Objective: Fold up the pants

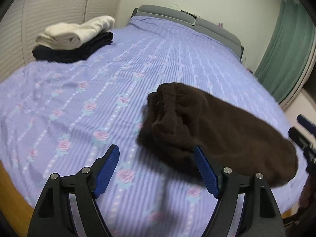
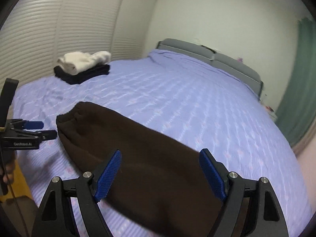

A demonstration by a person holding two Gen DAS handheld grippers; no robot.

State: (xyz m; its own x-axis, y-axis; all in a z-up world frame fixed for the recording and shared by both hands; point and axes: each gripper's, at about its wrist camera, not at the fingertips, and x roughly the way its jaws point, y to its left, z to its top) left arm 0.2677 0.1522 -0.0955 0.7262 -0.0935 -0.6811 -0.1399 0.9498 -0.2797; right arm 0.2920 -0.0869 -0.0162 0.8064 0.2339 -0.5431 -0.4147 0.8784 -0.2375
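Dark brown pants (image 1: 217,126) lie folded into a long bundle on the lilac flowered bedspread (image 1: 98,83); their waistband end points to the far left. They also show in the right wrist view (image 2: 142,158). My left gripper (image 1: 157,151) is open and empty, just left of the bundle's near edge. My right gripper (image 2: 161,155) is open and empty, hovering above the middle of the pants. The left gripper shows at the left in the right wrist view (image 2: 39,128).
A stack of folded clothes, white (image 1: 79,29) on black (image 1: 75,49), sits at the bed's far left corner. A grey headboard (image 1: 189,17) lies at the far end, a green curtain (image 1: 286,55) at the right, slatted doors (image 2: 59,29) at the left.
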